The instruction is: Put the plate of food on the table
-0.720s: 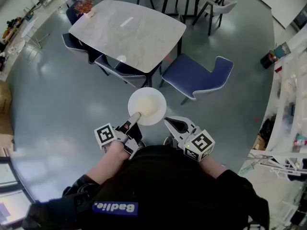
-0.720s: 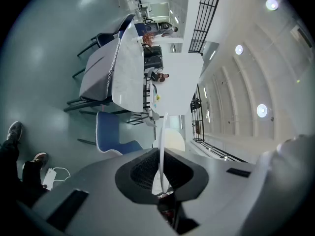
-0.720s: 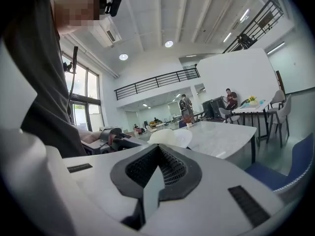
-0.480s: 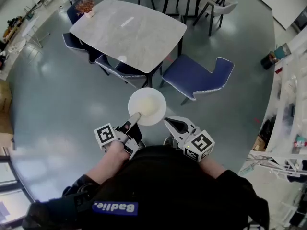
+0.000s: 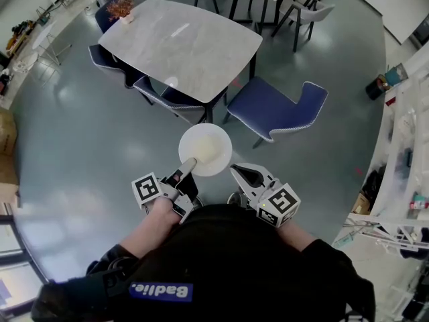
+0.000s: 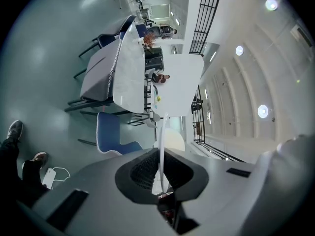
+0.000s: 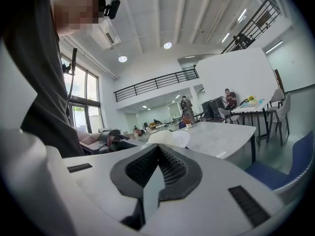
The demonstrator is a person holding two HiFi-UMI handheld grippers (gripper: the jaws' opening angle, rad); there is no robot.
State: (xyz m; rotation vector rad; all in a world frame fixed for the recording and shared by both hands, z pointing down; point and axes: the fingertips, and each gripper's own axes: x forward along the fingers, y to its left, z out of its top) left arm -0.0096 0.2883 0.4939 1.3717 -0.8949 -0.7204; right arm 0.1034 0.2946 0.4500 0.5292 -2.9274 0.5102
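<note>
A white plate (image 5: 205,149) with pale food in its middle hangs level over the floor, in front of my body. My left gripper (image 5: 188,166) is shut on its near left rim. In the left gripper view the plate (image 6: 161,146) shows edge-on as a thin white line pinched between the dark pads. My right gripper (image 5: 245,174) sits beside the plate on the right, shut with nothing in it. The right gripper view shows the plate (image 7: 170,137) and the left gripper (image 7: 106,139) beyond its closed jaws. The grey marble table (image 5: 181,45) stands ahead, some way off.
Blue chairs stand round the table; one (image 5: 276,109) is pulled out at its near right corner, another (image 5: 164,98) is tucked in at the near edge. A plant pot (image 5: 120,10) stands on the table's far left corner. Shelving (image 5: 402,146) lines the right side.
The view has drifted very slightly. Both grippers and the plate keep the same places relative to my body.
</note>
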